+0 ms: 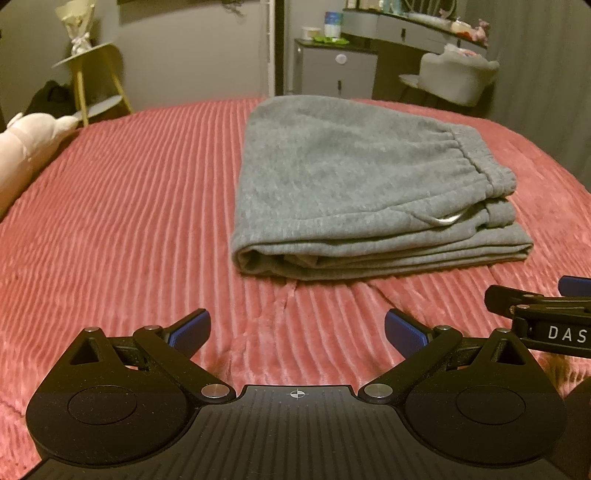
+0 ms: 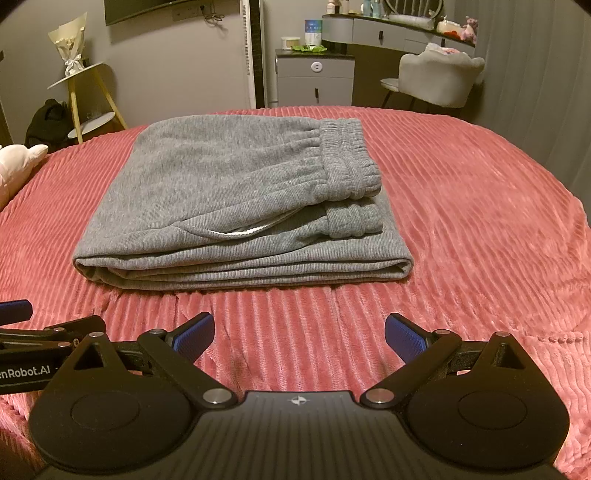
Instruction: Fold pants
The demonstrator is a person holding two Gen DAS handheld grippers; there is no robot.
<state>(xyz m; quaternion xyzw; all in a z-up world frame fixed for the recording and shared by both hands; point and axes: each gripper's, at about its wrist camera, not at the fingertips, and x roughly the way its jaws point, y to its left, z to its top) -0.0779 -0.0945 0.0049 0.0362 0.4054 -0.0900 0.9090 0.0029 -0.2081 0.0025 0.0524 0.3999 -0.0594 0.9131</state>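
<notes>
Two low wrist views side by side, both facing the folded pants [image 1: 354,184] nearby.

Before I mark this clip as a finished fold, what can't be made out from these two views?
- Gray pants: the inner layers and underside are hidden by the top layer in both views; the leg ends cannot be told.
- Right gripper: in the left wrist view, the frame edge cuts it off.
- Items on the dresser: too small and dim to identify.
- Pink blanket: its near edge is hidden behind the left gripper body.
</notes>
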